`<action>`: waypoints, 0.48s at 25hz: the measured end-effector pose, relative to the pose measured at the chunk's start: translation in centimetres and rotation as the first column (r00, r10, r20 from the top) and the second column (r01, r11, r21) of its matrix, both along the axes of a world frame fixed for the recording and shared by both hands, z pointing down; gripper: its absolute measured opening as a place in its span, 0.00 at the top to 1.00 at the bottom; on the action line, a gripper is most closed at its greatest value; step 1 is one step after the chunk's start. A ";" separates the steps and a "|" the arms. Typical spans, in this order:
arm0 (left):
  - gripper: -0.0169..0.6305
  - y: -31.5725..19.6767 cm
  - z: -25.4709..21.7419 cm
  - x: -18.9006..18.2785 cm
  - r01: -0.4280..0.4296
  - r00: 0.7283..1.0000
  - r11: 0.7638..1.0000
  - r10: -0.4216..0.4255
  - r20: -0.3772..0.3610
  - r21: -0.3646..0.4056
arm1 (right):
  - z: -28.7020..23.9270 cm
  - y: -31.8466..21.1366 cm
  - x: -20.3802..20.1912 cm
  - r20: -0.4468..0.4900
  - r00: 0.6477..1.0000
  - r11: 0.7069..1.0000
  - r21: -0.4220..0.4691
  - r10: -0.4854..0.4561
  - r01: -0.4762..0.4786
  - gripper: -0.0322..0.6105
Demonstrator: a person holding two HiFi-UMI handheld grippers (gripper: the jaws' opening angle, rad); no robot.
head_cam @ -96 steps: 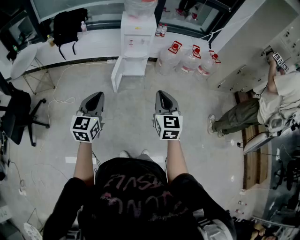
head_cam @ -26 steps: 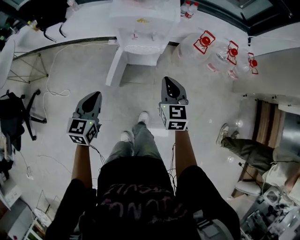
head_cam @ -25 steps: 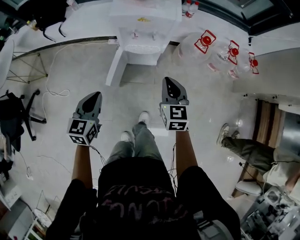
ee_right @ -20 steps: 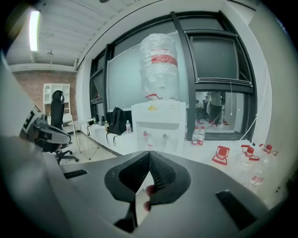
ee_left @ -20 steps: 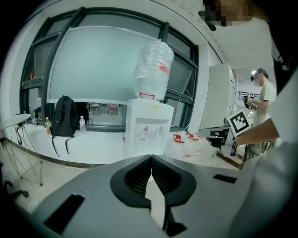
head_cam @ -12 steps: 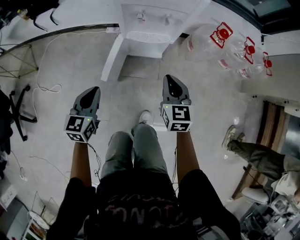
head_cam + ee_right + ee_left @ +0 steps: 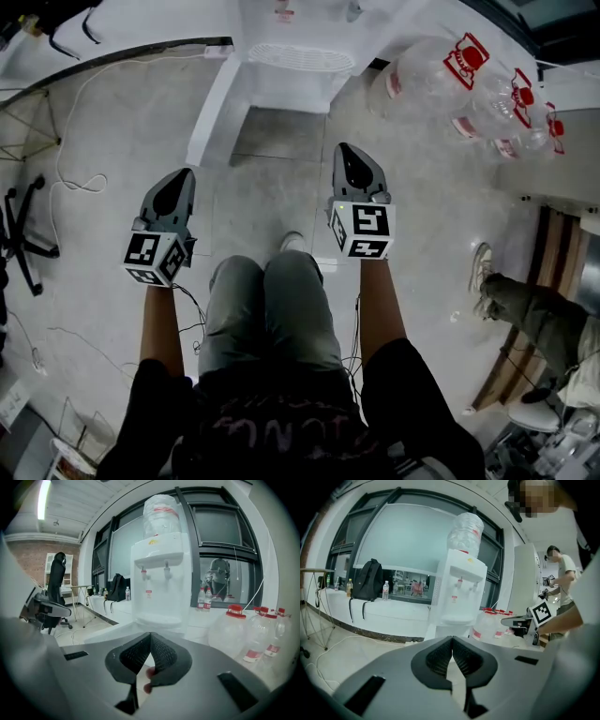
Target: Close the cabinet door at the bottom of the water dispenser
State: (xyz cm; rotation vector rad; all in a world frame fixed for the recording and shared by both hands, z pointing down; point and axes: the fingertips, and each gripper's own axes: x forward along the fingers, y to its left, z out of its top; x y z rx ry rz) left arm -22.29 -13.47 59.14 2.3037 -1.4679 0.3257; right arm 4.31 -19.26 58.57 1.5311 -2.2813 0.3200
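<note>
Plainly, the left gripper (image 7: 178, 184) and right gripper (image 7: 348, 157) are both closed and empty, held well short of the white cabinet door (image 7: 211, 112), which stands swung open at the water dispenser's (image 7: 298, 58) base.

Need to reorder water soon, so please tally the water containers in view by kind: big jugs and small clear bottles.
Big jug atop the dispenser: 1
Red-capped big jugs beside it: 3
Small clear bottles: 3
Total: 7
</note>
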 end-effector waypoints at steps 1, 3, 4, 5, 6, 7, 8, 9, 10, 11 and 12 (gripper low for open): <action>0.95 -0.1 1.0 0.0 -0.002 1.000 1.000 0.002 0.001 0.009 | 1.0 -0.2 0.0 0.002 1.000 1.000 0.005 0.002 -0.003 0.93; 0.95 -0.4 3.1 -0.1 -0.003 1.000 1.000 0.003 -0.003 0.021 | 3.2 -0.5 -0.3 0.006 1.000 1.000 0.009 -0.001 0.001 0.93; 0.95 -0.5 4.2 -0.1 -0.003 1.000 1.000 0.003 -0.006 0.026 | 4.3 -0.6 -0.4 0.003 1.000 1.000 0.012 -0.005 0.005 0.93; 0.95 -0.6 5.3 -0.1 -0.006 1.000 1.000 0.006 -0.006 0.029 | 5.3 -0.6 -0.6 0.000 1.000 1.000 0.015 -0.009 0.009 0.93; 0.95 -0.7 6.5 -0.1 -0.010 1.000 0.999 0.010 -0.005 0.030 | 6.5 -0.6 -0.6 -0.003 1.000 1.000 0.017 -0.011 0.011 0.93; 0.95 -0.6 7.7 -0.2 -0.013 1.000 0.999 0.014 -0.003 0.032 | 7.6 -0.5 -0.7 -0.007 1.000 1.000 0.016 -0.012 0.012 0.93; 0.95 -0.6 8.8 -0.3 -0.014 1.000 0.999 0.014 -0.002 0.033 | 8.9 -0.4 -0.7 -0.013 1.000 1.000 0.015 -0.012 0.012 0.93; 0.95 -0.5 9.8 -0.5 -0.014 1.000 0.999 0.014 -0.004 0.036 | 10.1 -0.3 -0.7 -0.017 1.000 1.000 0.014 -0.011 0.011 0.93; 0.95 -0.5 10.7 -0.7 -0.014 1.000 0.999 0.014 -0.006 0.042 | 11.2 -0.2 -0.7 -0.020 1.000 1.000 0.014 -0.009 0.010 0.93; 0.95 -0.5 11.5 -0.8 -0.018 1.000 0.999 0.018 -0.006 0.050 | 12.3 -0.2 -0.8 -0.021 1.000 1.000 0.015 -0.008 0.008 0.93; 0.95 -0.4 12.2 -0.9 -0.026 1.000 0.998 0.026 -0.003 0.059 | 13.3 -0.1 -0.8 -0.023 1.000 1.000 0.016 -0.006 0.007 0.93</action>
